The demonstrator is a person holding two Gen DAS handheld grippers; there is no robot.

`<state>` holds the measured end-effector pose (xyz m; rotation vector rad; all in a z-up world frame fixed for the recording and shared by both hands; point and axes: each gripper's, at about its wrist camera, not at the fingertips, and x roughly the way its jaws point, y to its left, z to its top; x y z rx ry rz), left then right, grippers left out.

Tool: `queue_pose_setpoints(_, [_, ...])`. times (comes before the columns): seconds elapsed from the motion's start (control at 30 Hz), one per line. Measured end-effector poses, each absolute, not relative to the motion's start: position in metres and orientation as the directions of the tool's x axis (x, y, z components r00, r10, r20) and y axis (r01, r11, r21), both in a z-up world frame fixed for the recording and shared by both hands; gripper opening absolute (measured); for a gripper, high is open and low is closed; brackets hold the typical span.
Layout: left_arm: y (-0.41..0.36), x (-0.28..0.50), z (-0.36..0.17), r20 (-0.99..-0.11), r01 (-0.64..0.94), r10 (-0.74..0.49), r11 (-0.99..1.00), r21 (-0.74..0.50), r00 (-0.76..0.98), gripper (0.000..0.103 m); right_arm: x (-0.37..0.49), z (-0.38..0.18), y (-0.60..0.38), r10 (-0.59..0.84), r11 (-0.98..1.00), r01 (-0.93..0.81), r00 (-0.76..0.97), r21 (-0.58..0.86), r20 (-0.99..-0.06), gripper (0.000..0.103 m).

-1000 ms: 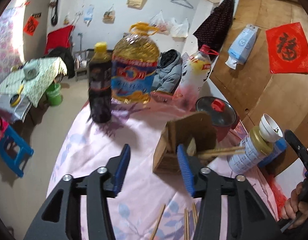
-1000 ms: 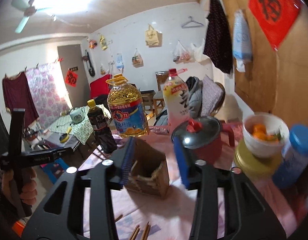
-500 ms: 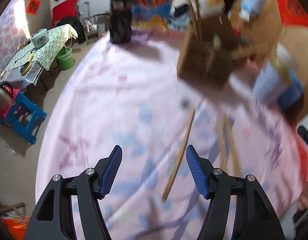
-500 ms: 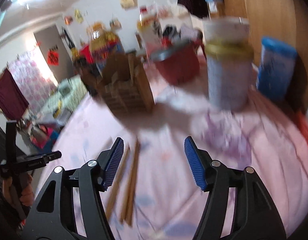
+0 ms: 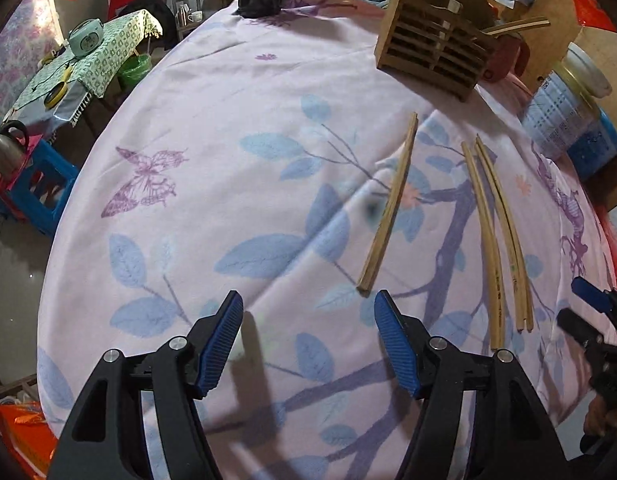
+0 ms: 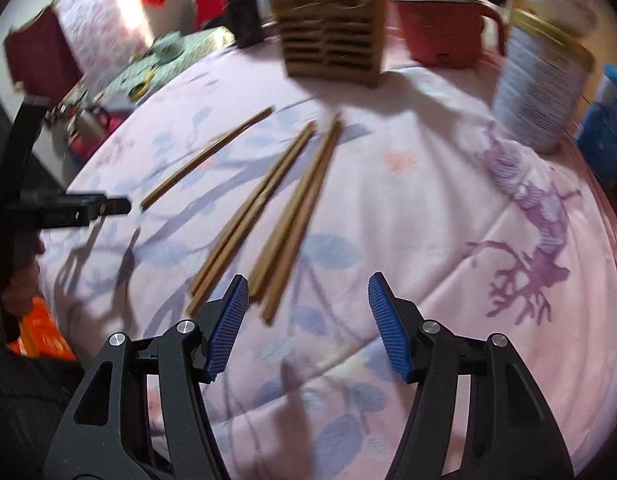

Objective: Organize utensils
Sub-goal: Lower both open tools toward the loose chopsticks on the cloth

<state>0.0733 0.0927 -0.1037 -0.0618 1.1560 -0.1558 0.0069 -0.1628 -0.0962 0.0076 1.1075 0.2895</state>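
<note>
left view only: green-clothed side table | right view: five wooden chopsticks before slatted wooden holder | left gripper fingers opening, empty | right gripper fingers wide, empty

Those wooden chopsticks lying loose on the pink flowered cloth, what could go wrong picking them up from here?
1. The thin wooden chopsticks lie flat on the soft pink flowered cloth, so the right tongs may pinch fabric along with them.
2. The sticks lie in close bundles; closing on one could drag or scatter its neighbours.
3. The lone chopstick pair ends just ahead of the left tongs, whose jaws are opening; a grip at its tip might let it pivot and slip.
</note>
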Motion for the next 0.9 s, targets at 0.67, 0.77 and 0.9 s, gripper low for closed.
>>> queue_pose_setpoints(0.67, [0.094,0.078,-0.104,-0.905,0.127,-0.167,0.984,-0.127,0.391,0.068,0.014,-0.111,-0.204,0.222,0.967,0.02,0.434,0.256,-0.873,0.012])
queue_pose_setpoints(0.77, [0.09,0.08,-0.106,-0.907,0.134,-0.176,0.982,-0.134,0.383,0.068,0.013,-0.112,-0.191,0.24,0.969,-0.047,0.414,0.242,-0.878,0.015])
queue_pose_setpoints(0.9, [0.086,0.079,-0.106,-0.906,0.146,-0.175,0.981,-0.128,0.386,0.068,0.015,-0.114,-0.184,0.263,0.965,-0.097,0.387,0.245,-0.884,0.015])
